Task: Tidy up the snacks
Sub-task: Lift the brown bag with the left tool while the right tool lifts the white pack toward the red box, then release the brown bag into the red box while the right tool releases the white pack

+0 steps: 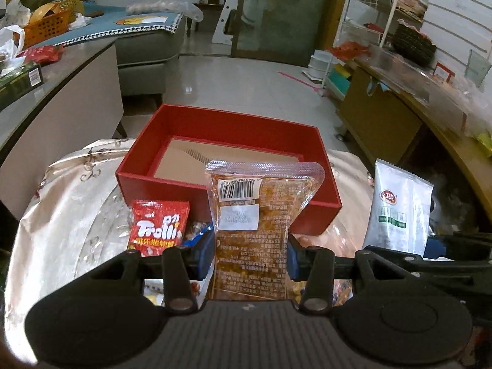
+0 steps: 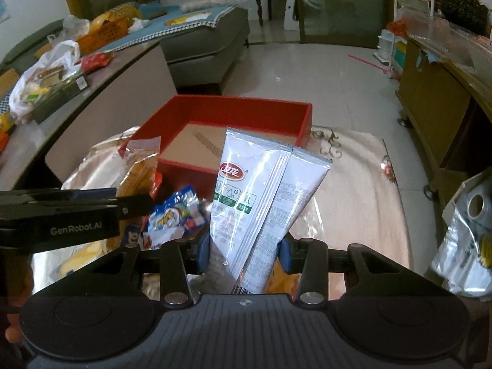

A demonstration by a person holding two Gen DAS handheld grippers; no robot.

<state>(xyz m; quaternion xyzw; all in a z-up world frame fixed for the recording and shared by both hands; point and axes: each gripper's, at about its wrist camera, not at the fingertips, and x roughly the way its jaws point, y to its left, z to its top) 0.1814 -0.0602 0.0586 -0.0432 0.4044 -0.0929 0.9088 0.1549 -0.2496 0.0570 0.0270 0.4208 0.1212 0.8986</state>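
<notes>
On the surface [image 1: 67, 215] the red box [image 1: 227, 129] sits far; left tool [image 1: 250, 253] grips brown pack [image 1: 252, 215], right tool [image 2: 244, 253] white pack [image 2: 261, 190], mid-carry; next: drop both in box.

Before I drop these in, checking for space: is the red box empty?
Empty, as far as visible: the red box shows only its bare cardboard floor; the near part is hidden behind held packets.

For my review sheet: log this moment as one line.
left gripper: shut on orange snack pack | right gripper: shut on white sachet | red box: no snacks inside
</notes>
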